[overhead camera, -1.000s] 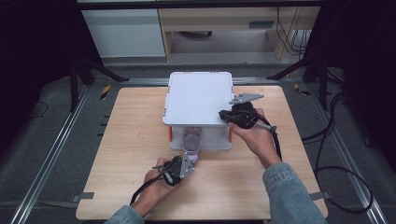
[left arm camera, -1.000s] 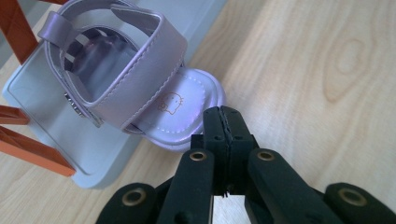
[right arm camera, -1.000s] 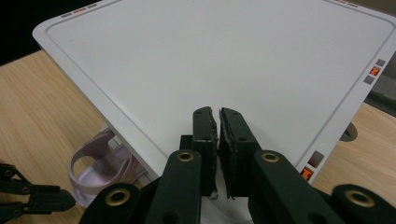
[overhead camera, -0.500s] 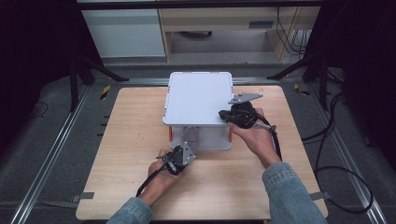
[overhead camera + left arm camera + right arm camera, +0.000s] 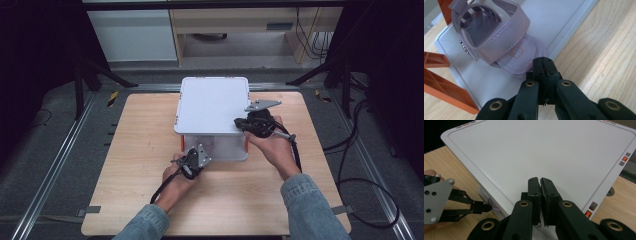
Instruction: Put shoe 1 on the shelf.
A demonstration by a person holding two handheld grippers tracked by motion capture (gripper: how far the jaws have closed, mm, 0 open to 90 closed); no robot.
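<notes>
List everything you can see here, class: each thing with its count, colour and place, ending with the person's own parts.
Table: 1, light wood, centre of the high view.
Rack: 1, white two-tier shelf with orange supports, mid-table.
Sandal: 1, lilac, on the rack's lower shelf.
Cabinet: 1, white, beyond the table.
Left gripper: 1, black, shut at the sandal's front edge.
Right gripper: 1, black, shut over the rack's top.
Sleeves: 2, blue denim, bottom of the high view.
</notes>
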